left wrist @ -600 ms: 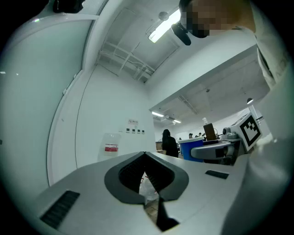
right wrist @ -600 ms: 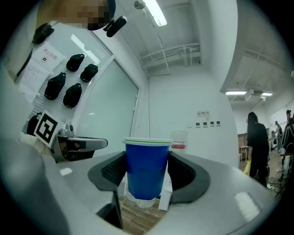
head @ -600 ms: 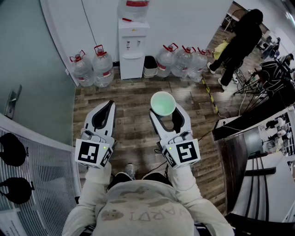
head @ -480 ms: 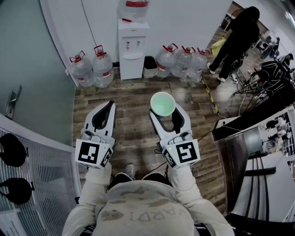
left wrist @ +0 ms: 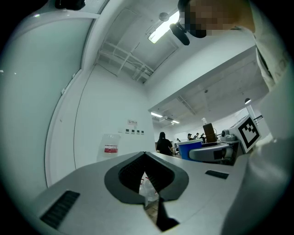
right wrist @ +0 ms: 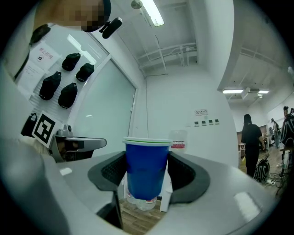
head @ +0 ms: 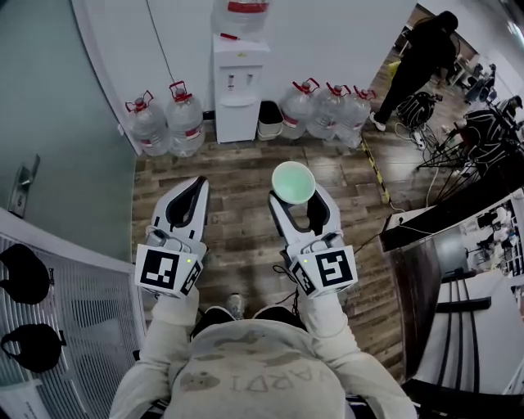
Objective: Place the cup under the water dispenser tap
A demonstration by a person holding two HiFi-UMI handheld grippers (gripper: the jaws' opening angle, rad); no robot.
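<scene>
A blue cup with a white and green rim stands upright between the jaws of my right gripper, which is shut on it. From above, the cup shows its pale green inside at the tip of the right gripper. The white water dispenser stands against the far wall with a bottle on top, well ahead of the cup and slightly left. My left gripper is held level beside the right one. The left gripper is shut with nothing in it.
Several large water bottles stand on the floor left and right of the dispenser, and a small bin beside it. A glass wall runs along the left. A person stands at the back right near cables, and a dark desk lies on the right.
The person at the back right has walked farther away. Both grippers and the cup have barely shifted.
</scene>
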